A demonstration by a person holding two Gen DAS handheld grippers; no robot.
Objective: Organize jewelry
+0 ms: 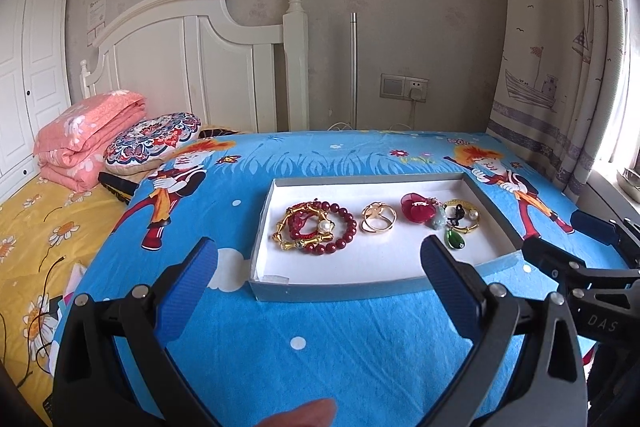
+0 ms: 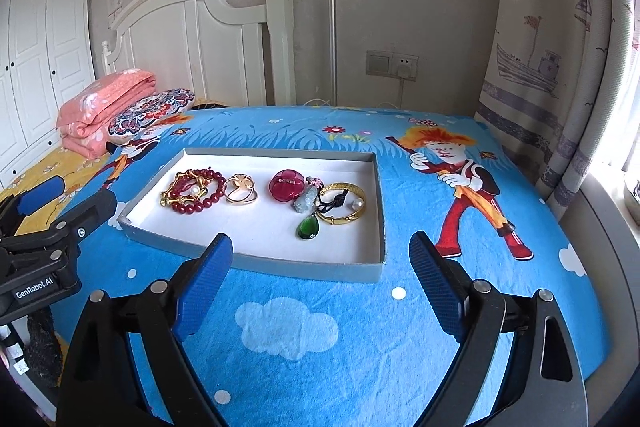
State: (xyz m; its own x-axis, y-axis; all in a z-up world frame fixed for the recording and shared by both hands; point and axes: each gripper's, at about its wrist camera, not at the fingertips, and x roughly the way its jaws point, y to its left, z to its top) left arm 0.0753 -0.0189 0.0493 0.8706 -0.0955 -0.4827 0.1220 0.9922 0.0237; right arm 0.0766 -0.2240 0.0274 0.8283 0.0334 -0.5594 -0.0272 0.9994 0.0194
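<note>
A shallow grey tray (image 1: 332, 290) (image 2: 256, 261) with a white floor lies on the blue cartoon cloth. In it from left: a red bead bracelet with gold bamboo bangle and pearl (image 1: 316, 229) (image 2: 192, 191), gold rings (image 1: 378, 218) (image 2: 240, 193), a red flower brooch (image 1: 418, 207) (image 2: 289, 185), a pale jade pendant (image 2: 304, 202), a gold bangle with pearl (image 1: 466, 217) (image 2: 344, 209), and a green teardrop pendant (image 1: 454, 239) (image 2: 308, 229). My left gripper (image 1: 318, 259) is open and empty at the tray's near edge. My right gripper (image 2: 320, 255) is open and empty at the tray's near right corner.
The cloth-covered table (image 1: 320, 339) stands beside a bed with yellow sheet (image 1: 36, 227), folded pink quilt (image 1: 88, 139) and patterned cushion (image 1: 152, 137). A white headboard (image 1: 200, 67), wall socket (image 1: 404, 87) and curtain (image 1: 568, 67) lie behind. The right gripper shows in the left wrist view (image 1: 560, 247).
</note>
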